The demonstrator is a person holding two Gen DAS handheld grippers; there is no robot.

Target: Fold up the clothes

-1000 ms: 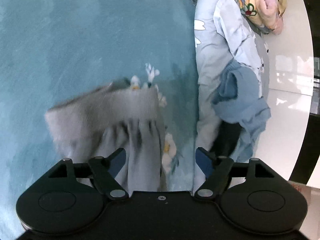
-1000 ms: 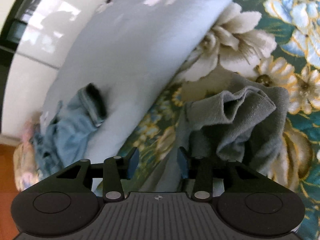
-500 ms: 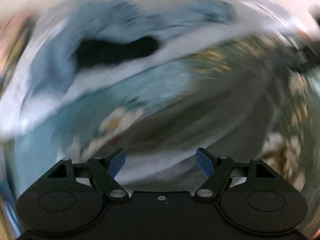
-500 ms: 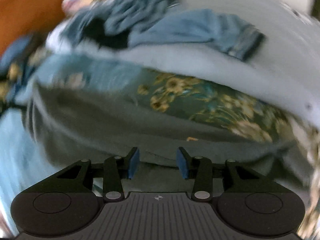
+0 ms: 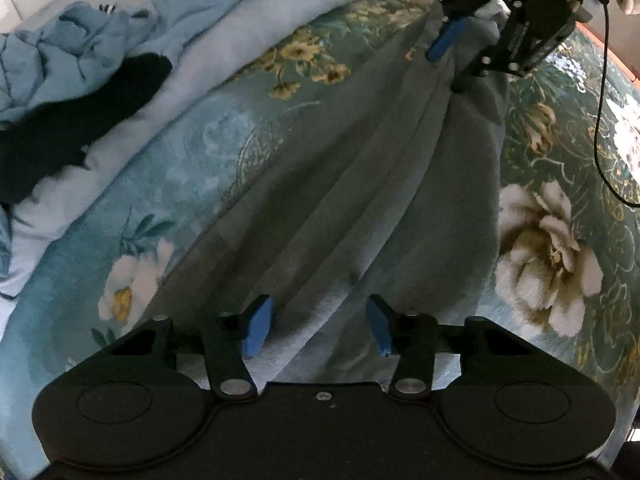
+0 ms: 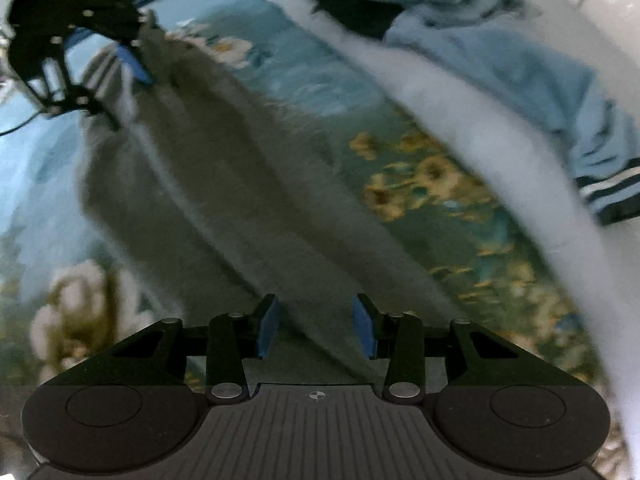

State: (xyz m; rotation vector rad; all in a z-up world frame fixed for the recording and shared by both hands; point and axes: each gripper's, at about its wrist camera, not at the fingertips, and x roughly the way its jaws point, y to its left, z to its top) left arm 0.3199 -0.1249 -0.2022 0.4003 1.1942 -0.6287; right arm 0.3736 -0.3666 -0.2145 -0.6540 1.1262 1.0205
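Note:
A long grey garment [image 5: 360, 200] lies stretched in folds across a teal floral bedspread [image 5: 192, 168]. My left gripper [image 5: 320, 330] stands at one end of it, jaws apart, with the cloth running between the blue pads. My right gripper [image 6: 316, 328] stands at the other end [image 6: 240, 200], jaws also apart over the cloth. Each gripper shows in the other's view, the right one at the top right [image 5: 460, 40] and the left one at the top left [image 6: 136, 64], both at the garment's far ends.
A pale blue quilt [image 5: 248, 24] runs along the bedspread's far side. On it lie a light blue garment with striped cuffs [image 6: 540, 92] and a black garment [image 5: 80, 120]. A black cable [image 5: 600, 120] hangs at the right.
Both views have swung round from a crumpled grey garment to the same garment drawn out long between the two grippers. The left gripper's jaws stand closer together than before.

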